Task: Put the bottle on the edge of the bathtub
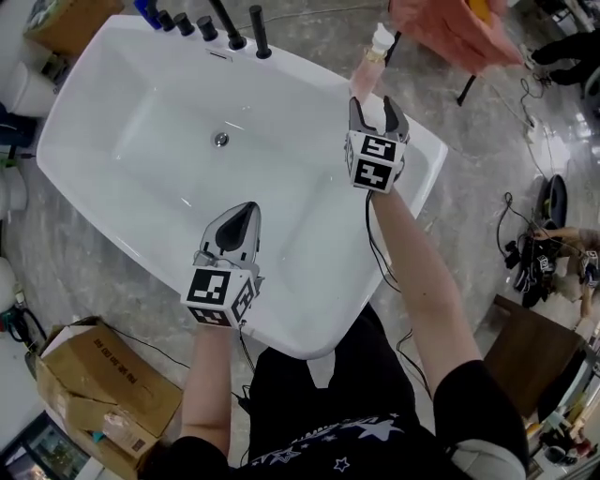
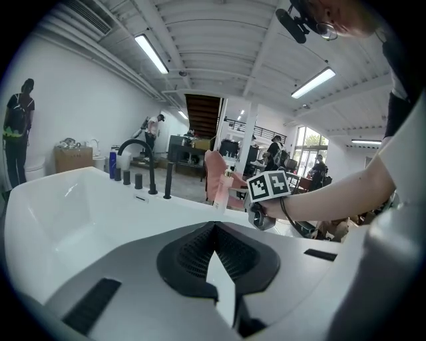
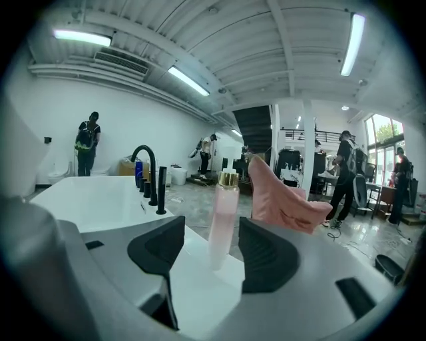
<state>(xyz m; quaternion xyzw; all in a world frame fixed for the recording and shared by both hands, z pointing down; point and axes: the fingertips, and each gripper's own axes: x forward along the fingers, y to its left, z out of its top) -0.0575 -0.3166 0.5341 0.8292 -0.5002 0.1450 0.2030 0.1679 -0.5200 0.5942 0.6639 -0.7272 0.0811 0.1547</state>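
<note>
Item: pink bottle (image 3: 223,216) with a gold cap, standing upright on the bathtub's (image 1: 427,155) far right rim.
My right gripper (image 3: 213,253): fingers spread wide, one either side of the bottle, pads clear of it. I hold nothing here.
Reason for the gap: the bottle appears to rest on the rim by its own weight, so a wide opening lets me draw away without tipping it.
My left gripper (image 2: 216,256): fingers pressed together, empty, held over the tub's near side, well apart from the bottle and out of the way.
Other hand (image 1: 450,33): someone else's, just beyond the bottle; purpose unclear.
Faucet set (image 1: 234,28): dark, on the far rim, apart from the bottle.
Task status: placement looks complete.
</note>
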